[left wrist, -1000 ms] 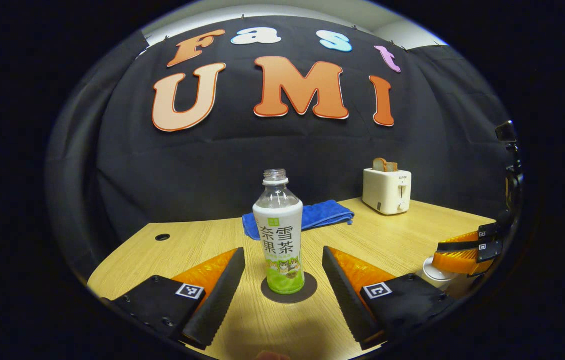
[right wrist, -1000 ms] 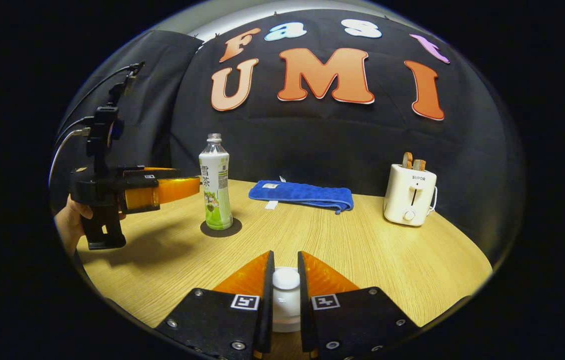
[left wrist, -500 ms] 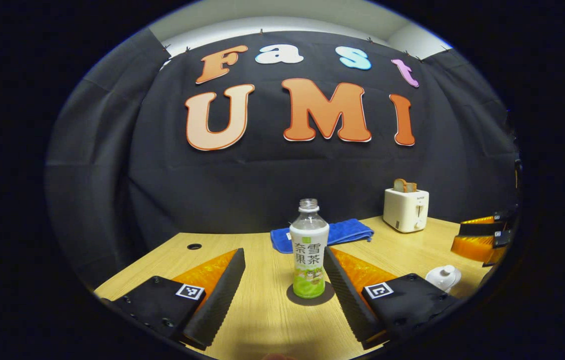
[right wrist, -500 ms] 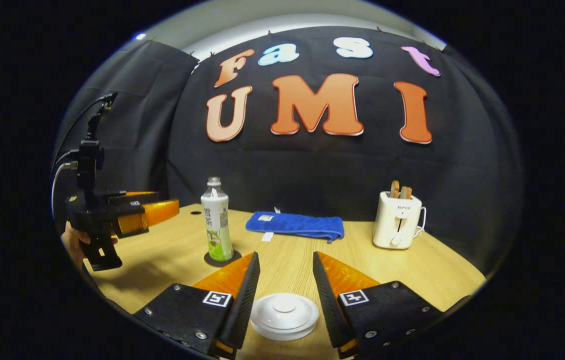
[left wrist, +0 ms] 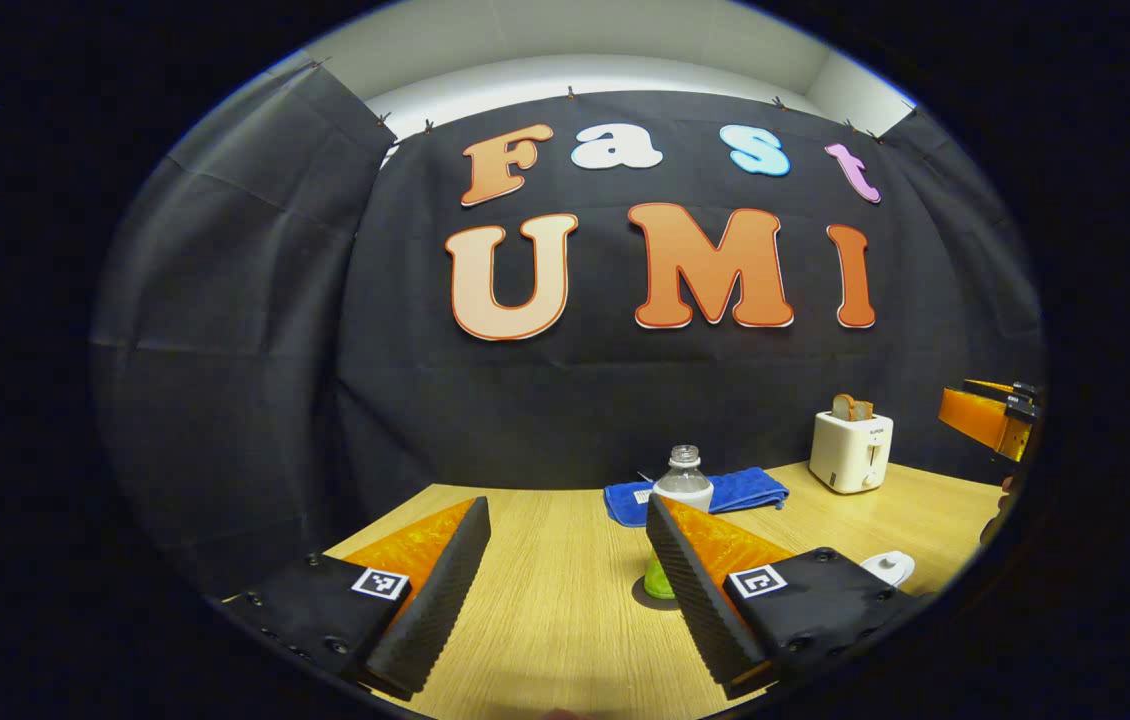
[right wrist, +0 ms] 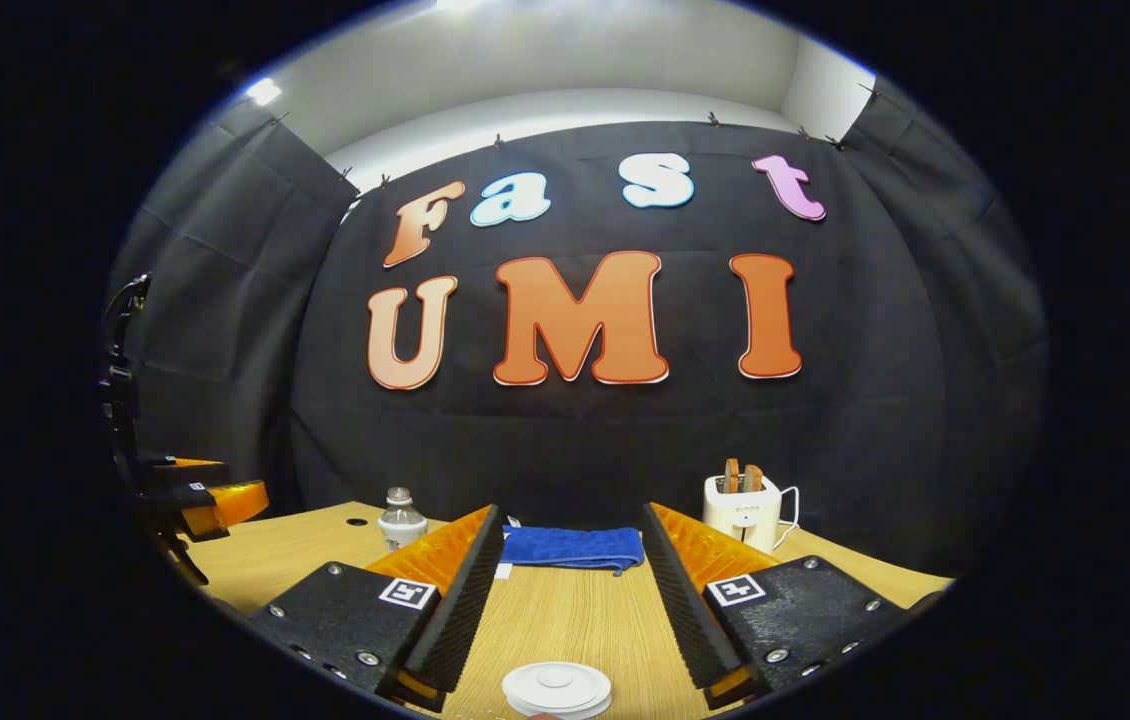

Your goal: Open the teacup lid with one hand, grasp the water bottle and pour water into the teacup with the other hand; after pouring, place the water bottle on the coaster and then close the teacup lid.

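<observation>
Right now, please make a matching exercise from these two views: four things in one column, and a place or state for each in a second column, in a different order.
Things:
1. water bottle
2. teacup lid
3. blue towel
4. toaster

Places or states:
A. holds bread slices
B. lies folded by the back wall
C. stands on the dark coaster, uncapped
D. sits closed on the teacup, between the open right gripper fingers

Pairs: 1-C, 2-D, 3-B, 4-A

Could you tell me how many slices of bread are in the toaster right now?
2. Both stand upright in the toaster at the back right of the table: one slice on the left, the other slice right beside it.
</observation>
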`<action>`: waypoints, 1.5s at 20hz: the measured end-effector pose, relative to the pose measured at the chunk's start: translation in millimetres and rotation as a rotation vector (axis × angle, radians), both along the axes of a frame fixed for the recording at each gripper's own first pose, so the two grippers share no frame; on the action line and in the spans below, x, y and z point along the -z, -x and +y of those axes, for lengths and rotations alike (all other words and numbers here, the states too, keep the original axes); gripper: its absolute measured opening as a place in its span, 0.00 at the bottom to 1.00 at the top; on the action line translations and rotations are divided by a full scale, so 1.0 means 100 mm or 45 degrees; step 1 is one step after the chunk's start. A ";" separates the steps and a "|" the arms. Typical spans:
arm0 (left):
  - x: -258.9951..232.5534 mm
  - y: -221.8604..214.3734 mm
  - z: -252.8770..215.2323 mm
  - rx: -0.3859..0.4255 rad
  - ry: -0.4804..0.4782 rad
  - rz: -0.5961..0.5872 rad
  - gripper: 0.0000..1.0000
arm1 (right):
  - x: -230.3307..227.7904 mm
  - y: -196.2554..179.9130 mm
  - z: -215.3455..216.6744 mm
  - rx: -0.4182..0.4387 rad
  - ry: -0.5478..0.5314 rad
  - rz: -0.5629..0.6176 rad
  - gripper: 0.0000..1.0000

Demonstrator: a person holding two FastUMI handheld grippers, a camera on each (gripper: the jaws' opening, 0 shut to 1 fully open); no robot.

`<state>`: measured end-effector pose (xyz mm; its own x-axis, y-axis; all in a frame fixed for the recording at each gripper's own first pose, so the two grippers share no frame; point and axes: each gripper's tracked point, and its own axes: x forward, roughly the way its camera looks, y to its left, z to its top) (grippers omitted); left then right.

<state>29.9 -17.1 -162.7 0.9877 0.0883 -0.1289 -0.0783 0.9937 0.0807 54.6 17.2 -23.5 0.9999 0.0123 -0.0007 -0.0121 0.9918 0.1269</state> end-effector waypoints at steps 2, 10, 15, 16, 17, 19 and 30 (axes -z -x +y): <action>-0.12 0.07 0.00 -0.003 -0.023 -0.036 1.00 | 0.01 -0.01 -0.02 0.012 -0.005 0.006 0.83; -0.27 0.14 -0.07 0.002 -0.056 -0.105 1.00 | 0.01 -0.02 -0.02 0.014 -0.015 0.006 0.83; -0.24 0.15 0.02 -0.038 -0.047 -0.115 0.98 | 0.08 -0.03 -0.02 0.008 -0.017 0.020 0.84; -0.24 0.15 0.04 -0.051 -0.047 -0.121 0.98 | 0.09 -0.04 -0.01 0.004 -0.014 0.022 0.83; -0.22 0.15 0.05 -0.062 -0.050 -0.125 1.00 | 0.11 -0.04 0.01 -0.004 -0.011 0.021 0.84; -0.19 0.14 0.06 -0.072 -0.064 -0.130 0.98 | 0.14 -0.05 0.04 -0.014 -0.001 0.023 0.83; -0.21 0.08 0.04 -0.085 -0.060 -0.161 0.98 | 0.15 -0.12 0.07 -0.026 0.033 0.016 0.83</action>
